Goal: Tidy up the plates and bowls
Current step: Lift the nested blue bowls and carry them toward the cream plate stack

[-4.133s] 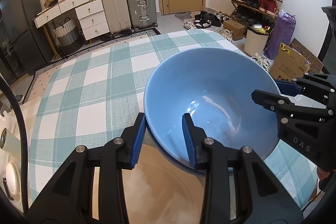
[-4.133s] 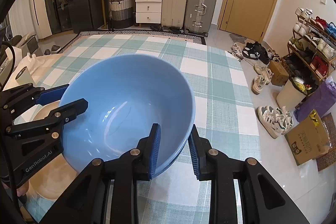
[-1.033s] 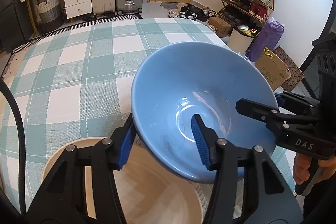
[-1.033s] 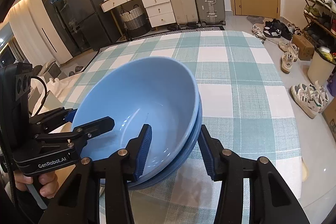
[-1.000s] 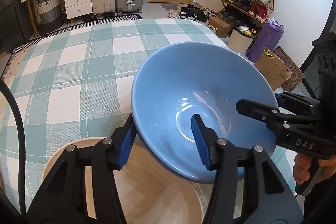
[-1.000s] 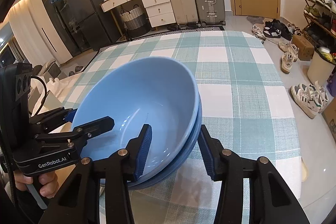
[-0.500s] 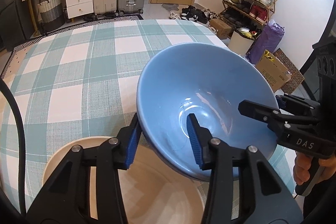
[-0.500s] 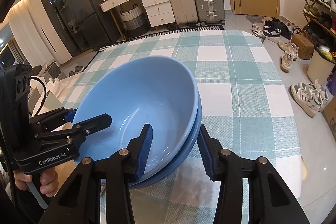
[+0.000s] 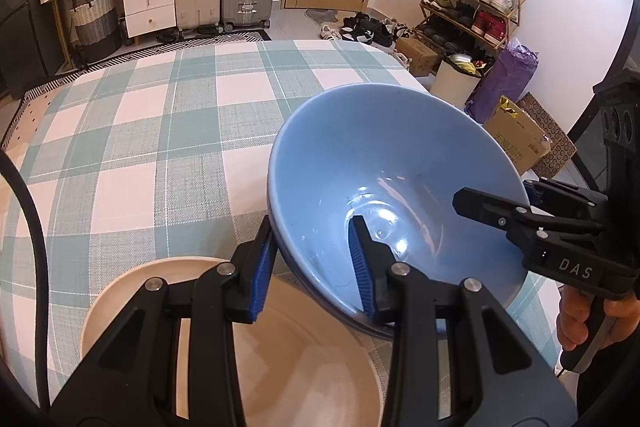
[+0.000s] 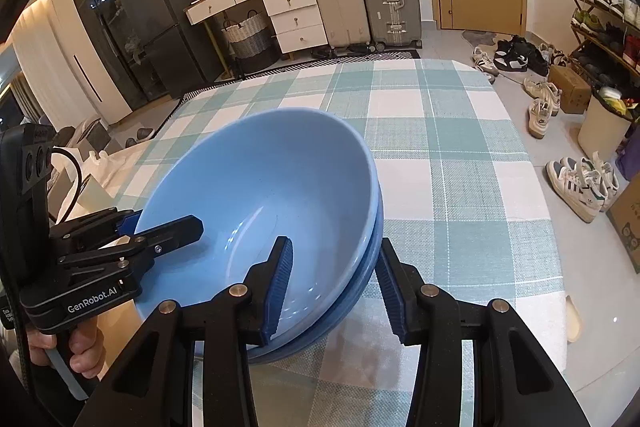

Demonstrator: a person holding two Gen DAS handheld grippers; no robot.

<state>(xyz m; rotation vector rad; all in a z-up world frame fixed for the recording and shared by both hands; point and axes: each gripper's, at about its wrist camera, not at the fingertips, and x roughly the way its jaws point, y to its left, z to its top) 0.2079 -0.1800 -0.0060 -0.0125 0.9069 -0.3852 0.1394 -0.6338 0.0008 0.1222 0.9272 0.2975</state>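
Two blue bowls [image 10: 256, 203] sit nested on the checked bench [image 9: 132, 147], near its 5 o'clock corner in the left wrist view; the lower bowl shows only as a rim band under the upper. A beige plate [image 9: 280, 347] lies at 6 o'clock, its near part cut off by the frame, the bowls overlapping its far edge.

Left tool [image 9: 312, 267]: jaws have just been closing, one pad outside and one inside the bowl wall at the near rim, pressed on it. Right tool [image 10: 332, 283]: jaws straddle the opposite rim, part open; the outer pad appears to stand just off the wall.

Open cloth from 9 to 12 o'clock. Bench edge drops close at 3 o'clock, shoes [image 10: 580, 183] on the floor beyond.

Readable: "DAS" on the right tool, "GenRobot.AI" on the left.
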